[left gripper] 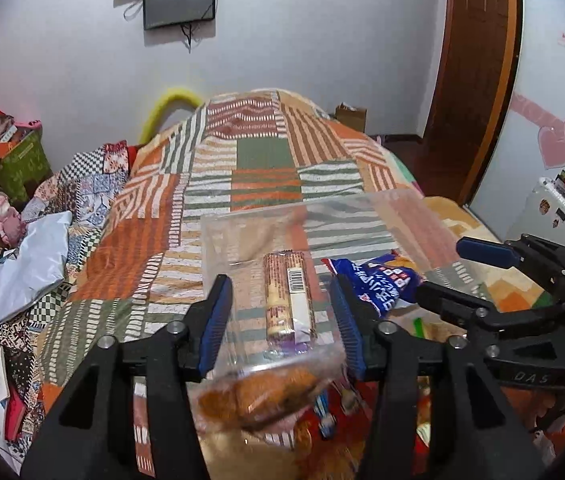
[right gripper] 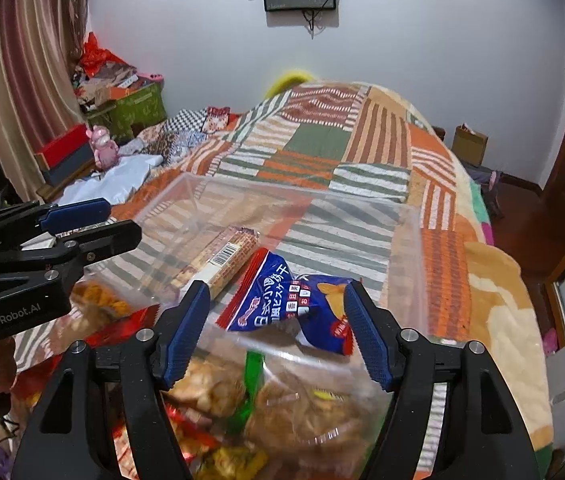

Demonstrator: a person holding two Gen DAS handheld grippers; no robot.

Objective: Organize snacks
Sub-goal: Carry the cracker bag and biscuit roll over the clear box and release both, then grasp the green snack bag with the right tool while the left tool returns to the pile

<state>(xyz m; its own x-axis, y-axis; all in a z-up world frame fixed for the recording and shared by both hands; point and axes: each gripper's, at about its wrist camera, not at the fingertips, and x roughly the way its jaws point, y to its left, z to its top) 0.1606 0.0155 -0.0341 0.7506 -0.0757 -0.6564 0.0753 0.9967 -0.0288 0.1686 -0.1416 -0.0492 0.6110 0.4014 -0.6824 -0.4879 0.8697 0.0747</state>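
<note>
A clear plastic bin (right gripper: 406, 248) stands on the bed. In it lie a long brown biscuit pack with a barcode (left gripper: 288, 294) (right gripper: 218, 258) and a blue snack bag (right gripper: 294, 304) (left gripper: 382, 280). My left gripper (left gripper: 282, 320) is open, its fingers on either side of the bin's near wall, above a clear pack of orange-brown snacks (left gripper: 266, 396). My right gripper (right gripper: 274, 332) is open just above the blue bag, holding nothing. Clear bags of fried snacks (right gripper: 282, 404) lie under it. Each gripper shows in the other's view (left gripper: 494, 276) (right gripper: 82, 224).
The bed carries a striped patchwork quilt (right gripper: 322, 148). Several loose red and yellow snack packs (right gripper: 186, 432) lie at the near edge. Boxes and clutter (right gripper: 122, 96) stand to the left by a curtain. A wooden door (left gripper: 474, 60) is on the right.
</note>
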